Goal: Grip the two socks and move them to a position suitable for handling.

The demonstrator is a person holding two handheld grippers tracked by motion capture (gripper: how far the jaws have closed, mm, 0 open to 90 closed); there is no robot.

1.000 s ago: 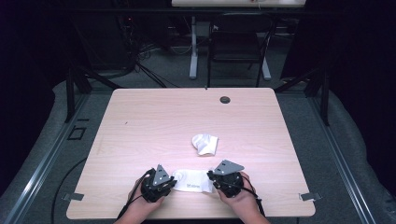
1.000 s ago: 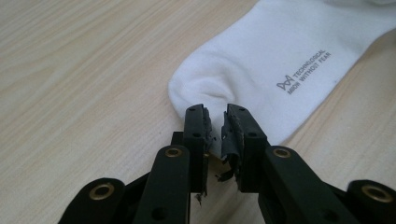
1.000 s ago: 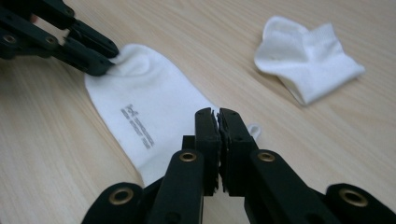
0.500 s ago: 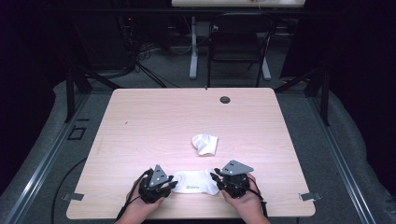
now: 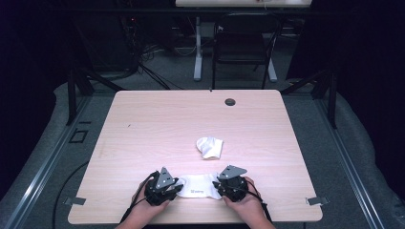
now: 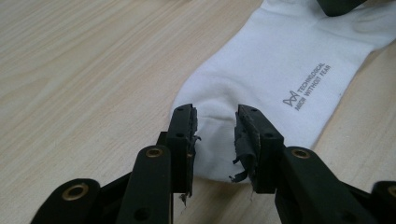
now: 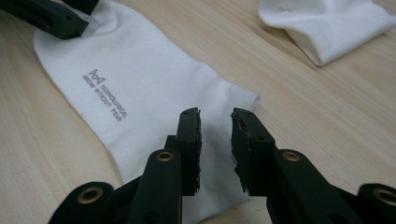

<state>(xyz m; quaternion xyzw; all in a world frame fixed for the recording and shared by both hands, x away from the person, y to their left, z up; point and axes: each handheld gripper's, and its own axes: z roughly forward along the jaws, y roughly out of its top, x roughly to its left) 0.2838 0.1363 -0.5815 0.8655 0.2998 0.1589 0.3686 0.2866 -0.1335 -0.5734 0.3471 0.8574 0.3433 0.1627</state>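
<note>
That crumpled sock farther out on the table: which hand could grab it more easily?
Probably the right: the crumpled sock lies just beyond the right gripper, whose jaws stand open over the flat sock.

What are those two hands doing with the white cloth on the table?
A person holds a tool in each hand over a flat white sock at the near edge of the table. The left tool stands at one end, the right tool at the other. Both have just been opening, and the pads now stand apart above the fabric, not pinching it. A second, crumpled sock lies farther up the table.
</note>
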